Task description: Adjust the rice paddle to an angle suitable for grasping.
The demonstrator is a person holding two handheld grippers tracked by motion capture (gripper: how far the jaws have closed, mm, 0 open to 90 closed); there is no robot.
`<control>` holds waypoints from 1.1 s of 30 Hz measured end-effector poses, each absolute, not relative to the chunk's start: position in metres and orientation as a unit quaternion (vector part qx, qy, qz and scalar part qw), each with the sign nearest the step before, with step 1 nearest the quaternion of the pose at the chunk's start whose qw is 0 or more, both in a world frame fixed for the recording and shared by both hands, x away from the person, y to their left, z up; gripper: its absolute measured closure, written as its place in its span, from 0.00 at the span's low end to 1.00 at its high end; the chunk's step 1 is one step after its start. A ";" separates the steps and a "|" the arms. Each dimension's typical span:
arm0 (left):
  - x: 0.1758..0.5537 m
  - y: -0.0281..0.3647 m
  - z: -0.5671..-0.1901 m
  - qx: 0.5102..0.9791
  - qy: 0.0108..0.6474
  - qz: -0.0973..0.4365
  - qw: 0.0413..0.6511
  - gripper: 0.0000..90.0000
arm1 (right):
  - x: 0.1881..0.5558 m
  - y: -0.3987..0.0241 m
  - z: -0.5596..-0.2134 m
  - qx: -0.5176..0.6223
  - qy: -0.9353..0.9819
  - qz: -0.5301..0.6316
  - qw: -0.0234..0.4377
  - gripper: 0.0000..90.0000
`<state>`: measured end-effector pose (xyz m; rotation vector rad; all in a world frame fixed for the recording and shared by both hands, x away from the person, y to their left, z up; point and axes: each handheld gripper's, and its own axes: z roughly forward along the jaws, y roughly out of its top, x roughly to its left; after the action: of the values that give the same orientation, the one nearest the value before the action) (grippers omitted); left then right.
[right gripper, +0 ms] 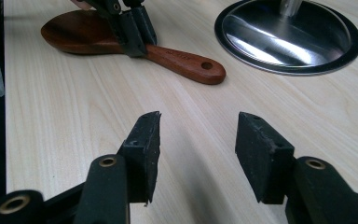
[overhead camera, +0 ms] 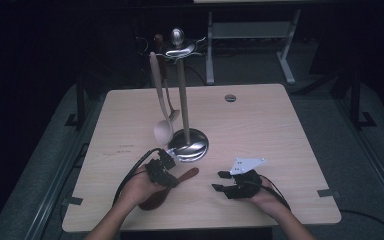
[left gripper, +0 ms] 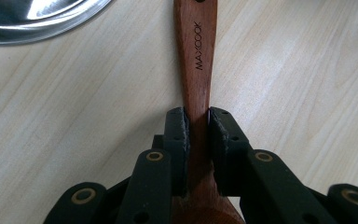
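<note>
Dark wooden spoon (left gripper: pixel 196 60) flat near our utensil stand's steel base (overhead camera: pixel 190 145), our left gripper (left gripper: pixel 198 123) pinching its handle, our right gripper (right gripper: pixel 198 140) spread, empty, beside that base.

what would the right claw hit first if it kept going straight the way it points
Probably the dark wooden spoon held by the left claw; bare table lies between, though depth is hard to judge.

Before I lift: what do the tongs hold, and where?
Left tongs grip the dark wooden spoon on its handle, near the bowl. Right tongs hold nothing.
</note>
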<state>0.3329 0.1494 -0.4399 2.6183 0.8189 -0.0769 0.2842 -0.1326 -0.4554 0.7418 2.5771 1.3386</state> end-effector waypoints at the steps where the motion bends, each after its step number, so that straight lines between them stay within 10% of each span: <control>1: 0.333 0.150 -0.440 0.933 0.298 -0.032 0.199 0.86 | 0.284 -0.132 -0.455 0.247 0.858 0.445 0.072 0.56; 14: 0.336 0.137 -0.437 0.944 0.287 -0.019 0.164 0.87 | 0.285 -0.131 -0.456 0.250 0.858 0.443 0.068 0.56; 33: 0.322 0.172 -0.407 0.905 0.295 -0.041 0.304 0.87 | 0.286 -0.134 -0.453 0.249 0.853 0.453 0.074 0.56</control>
<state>0.3225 0.1717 -0.4068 2.3979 0.7823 -0.1091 0.2862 -0.1339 -0.4533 0.7487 2.5608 1.3586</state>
